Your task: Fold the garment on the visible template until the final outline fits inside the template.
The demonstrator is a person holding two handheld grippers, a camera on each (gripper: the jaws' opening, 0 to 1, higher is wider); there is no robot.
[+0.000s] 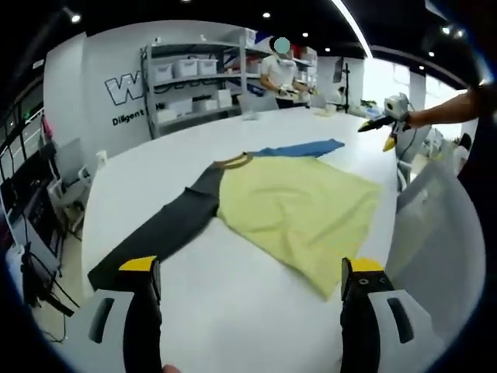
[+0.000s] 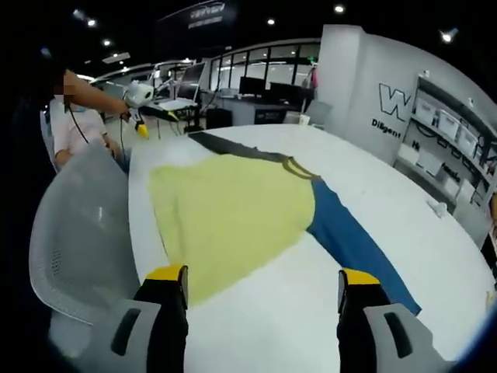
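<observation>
One shirt (image 1: 295,206) lies spread flat on the white table (image 1: 233,311), well ahead of us. Our left gripper (image 1: 252,268) and right gripper (image 2: 262,273) hang above the table, jaws spread wide, holding nothing.

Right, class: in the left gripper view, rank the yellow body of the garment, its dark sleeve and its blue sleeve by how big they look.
1. Yellow body, largest.
2. Dark sleeve.
3. Blue sleeve, smallest, though it lies farthest from the camera, which shrinks it.
</observation>
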